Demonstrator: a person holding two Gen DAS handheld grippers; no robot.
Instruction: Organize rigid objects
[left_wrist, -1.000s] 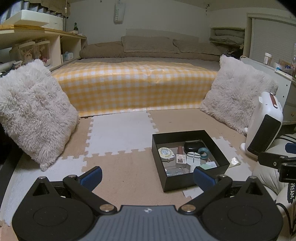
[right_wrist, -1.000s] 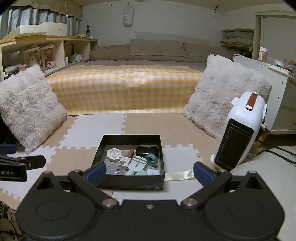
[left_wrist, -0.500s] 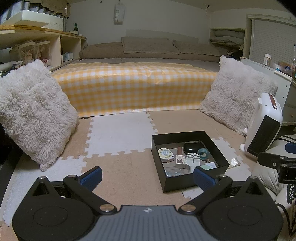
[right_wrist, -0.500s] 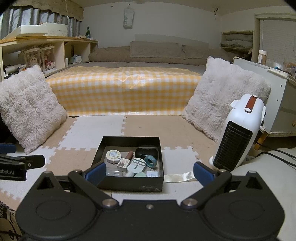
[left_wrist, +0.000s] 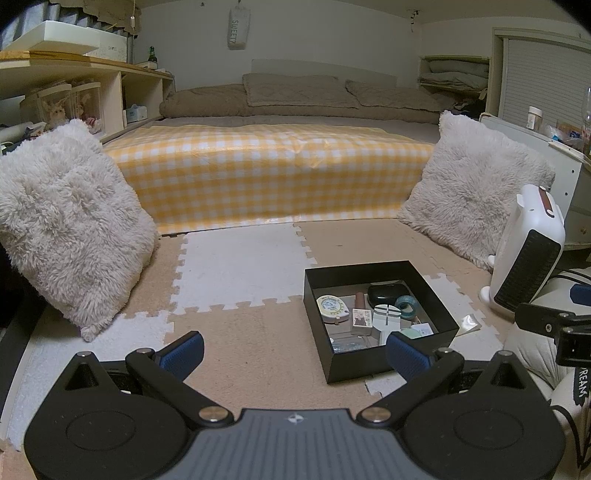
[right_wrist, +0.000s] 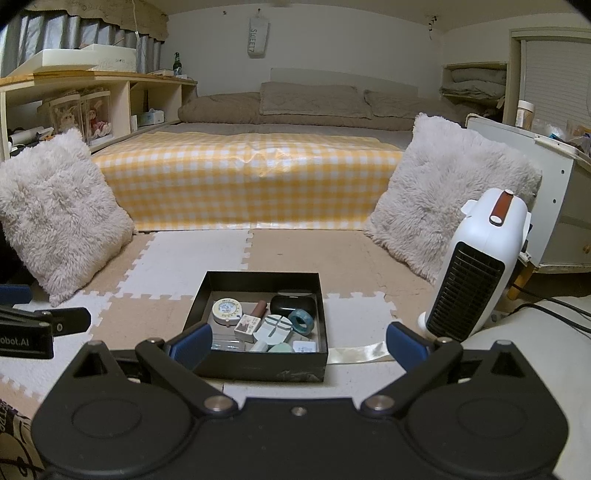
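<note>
1. Clutter sits gathered in an open black box (right_wrist: 258, 363) on the foam floor mat (left_wrist: 240, 262): a round tape measure (right_wrist: 226, 309), a dark oval case (right_wrist: 293, 304), a teal tape ring (right_wrist: 301, 322), a small printed box (right_wrist: 246, 328) and a few pale pieces too small to name.
2. Left gripper (left_wrist: 293, 350) hangs above the mat with its jaws wide apart and nothing between them; the box lies ahead and to its right.
3. Right gripper (right_wrist: 299, 341) is likewise spread and empty, hovering just short of the box's near wall, the box centred between its fingers.
4. Step in hand, as I judge it: the scene fits either items waiting to be taken out and sorted, or items already collected in the box. The pictures do not settle which.
5. Any reach into the box would call for coming down over the tall walls, since the pieces lie packed and touching.
6. Open mat lies left of and beyond the box. A white fan heater (right_wrist: 476, 266) stands near its right side, a fluffy cushion (right_wrist: 447, 192) behind that, and another fluffy cushion (left_wrist: 66, 236) bounds the left.
</note>
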